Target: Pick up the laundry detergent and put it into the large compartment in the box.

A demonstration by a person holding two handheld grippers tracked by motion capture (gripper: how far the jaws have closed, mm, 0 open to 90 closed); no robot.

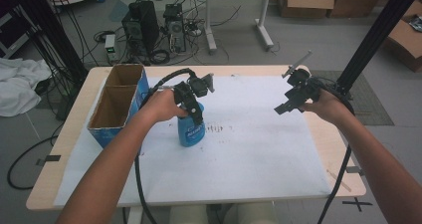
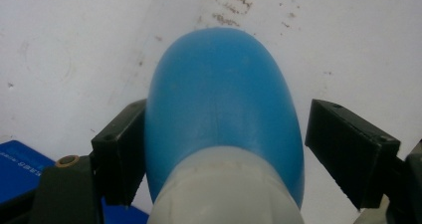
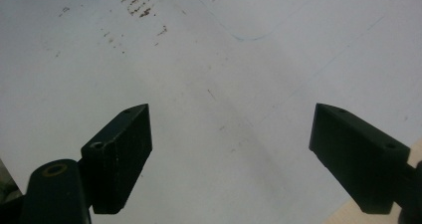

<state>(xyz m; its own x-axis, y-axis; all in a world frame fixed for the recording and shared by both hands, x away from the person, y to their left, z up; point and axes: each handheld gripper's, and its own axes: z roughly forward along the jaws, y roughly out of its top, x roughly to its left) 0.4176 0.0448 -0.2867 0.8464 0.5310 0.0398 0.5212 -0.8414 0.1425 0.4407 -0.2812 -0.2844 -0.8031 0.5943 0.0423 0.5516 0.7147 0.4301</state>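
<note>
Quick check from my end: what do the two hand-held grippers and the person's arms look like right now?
Both are black. The left hand-held gripper and the right hand-held gripper each end in two blocky, wedge-shaped black jaws with small screw holes; a brass-coloured ring sits near the base of one jaw on each. Each carries a grey plate on top and trails a thick black cable. The forearms are bare, with no sleeves.

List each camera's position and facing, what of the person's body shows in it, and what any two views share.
High view: above the person's side, facing forward and down on the table; both forearms and grippers show.
Left gripper view: on the left gripper, facing down the blue bottle; own jaws.
Right gripper view: on the right gripper, facing white paper; own jaws.
Shared: the bottle, all three views.
</note>
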